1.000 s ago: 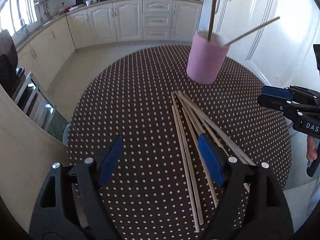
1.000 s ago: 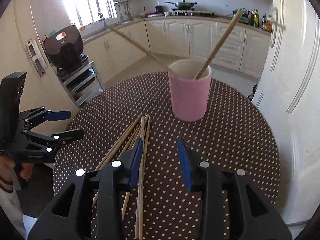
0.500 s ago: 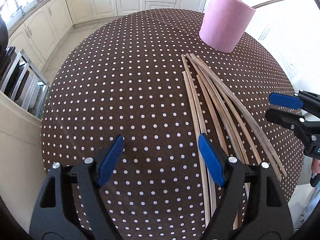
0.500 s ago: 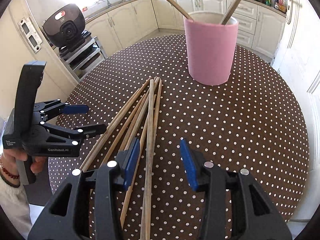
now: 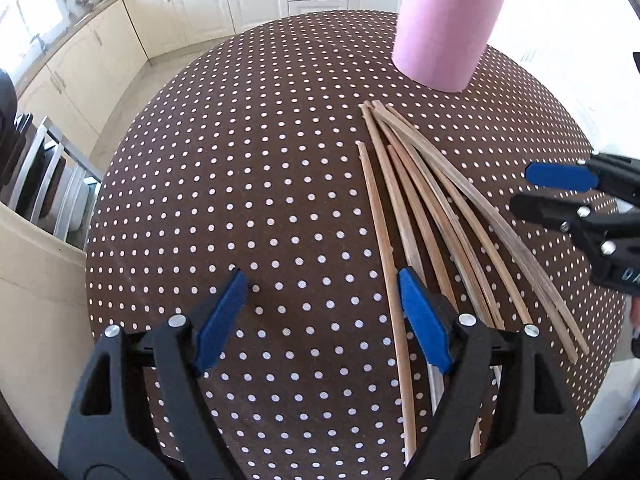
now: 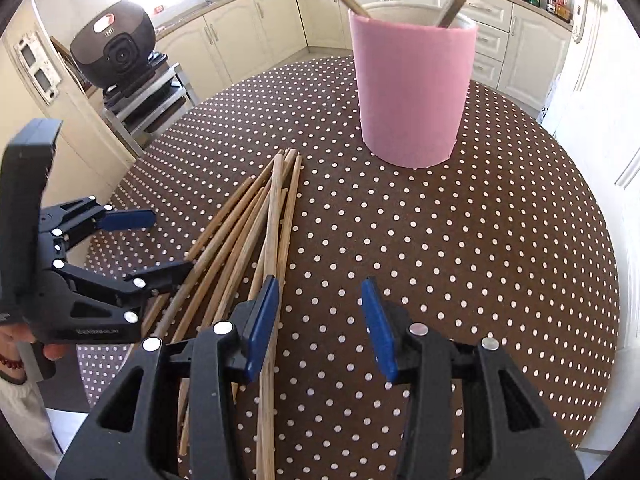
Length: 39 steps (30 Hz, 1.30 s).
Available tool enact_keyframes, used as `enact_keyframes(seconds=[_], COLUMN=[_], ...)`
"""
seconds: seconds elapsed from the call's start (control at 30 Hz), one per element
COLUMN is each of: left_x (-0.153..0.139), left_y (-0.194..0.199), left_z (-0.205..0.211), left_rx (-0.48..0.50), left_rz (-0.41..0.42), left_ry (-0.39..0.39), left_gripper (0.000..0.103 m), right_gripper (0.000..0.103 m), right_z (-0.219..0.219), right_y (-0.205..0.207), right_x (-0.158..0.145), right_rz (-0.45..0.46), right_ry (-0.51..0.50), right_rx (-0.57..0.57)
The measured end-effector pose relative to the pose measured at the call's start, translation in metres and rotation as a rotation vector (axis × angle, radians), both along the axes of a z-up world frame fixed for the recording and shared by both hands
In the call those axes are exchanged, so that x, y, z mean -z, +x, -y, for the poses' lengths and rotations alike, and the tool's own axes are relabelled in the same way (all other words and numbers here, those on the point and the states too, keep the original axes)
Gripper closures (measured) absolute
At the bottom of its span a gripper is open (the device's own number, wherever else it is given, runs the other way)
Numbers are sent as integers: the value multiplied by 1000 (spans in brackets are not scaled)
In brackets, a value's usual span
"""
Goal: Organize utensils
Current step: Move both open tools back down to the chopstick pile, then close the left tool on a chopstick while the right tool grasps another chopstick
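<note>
- Chopsticks (image 6: 256,236): loose fan of bamboo sticks flat on the dotted worktop (image 6: 460,264), tips converging toward the pink holder (image 6: 412,92).
- Holder stands upright at 12 o'clock of the fan, just beyond the tips, not touching them. Two sticks already lean inside it, handles out over the rim.
- Change over the past second: both wrist views have dropped closer to the cloth and tipped further down. Holder was small and far in the earlier views; now it fills the top of the right view. Sticks themselves have not shifted.
- Right tongs (image 6: 318,320): jaws parted, a little wider than a second ago, empty. Left pad sits over the rightmost sticks of the fan; gap mostly over bare cloth at 3 o'clock of them.
- Left tongs (image 5: 320,320): jaws wide, empty. Right pad overlaps the leftmost sticks; gap over bare cloth at 9 o'clock of the fan.
- Each pair of tongs shows in the other's view, flanking the fan from opposite sides.
- Reading: descent toward a pick, neither grip begun. Most of the task remains; only two sticks stowed.
- Risk, judged: sticks lie thin and overlapped; a pinch may catch several, or roll one aside.
</note>
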<state>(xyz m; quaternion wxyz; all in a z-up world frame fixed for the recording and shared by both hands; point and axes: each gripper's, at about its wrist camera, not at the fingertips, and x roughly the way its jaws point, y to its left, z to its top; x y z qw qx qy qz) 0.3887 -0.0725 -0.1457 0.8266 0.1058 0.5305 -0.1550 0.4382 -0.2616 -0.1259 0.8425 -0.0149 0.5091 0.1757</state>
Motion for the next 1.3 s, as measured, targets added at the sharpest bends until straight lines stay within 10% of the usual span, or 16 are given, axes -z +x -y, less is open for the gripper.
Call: enact_keyframes(seconds=[0.43, 0.87, 1.3], left_x=[0, -5, -63], left_y=[22, 43, 6], left_z=[-6, 24, 18], left_rx=[-34, -13, -29], left_rz=[-22, -26, 92], left_ry=[1, -5, -65], left_gripper=[28, 95, 97], right_gripper=[66, 98, 98], right_z=[-38, -62, -43], right_y=[27, 51, 14], right_x=[4, 15, -46], right_rz=[-7, -23, 123], right_ry=[-48, -105, -10], right_rx=[-46, -33, -34])
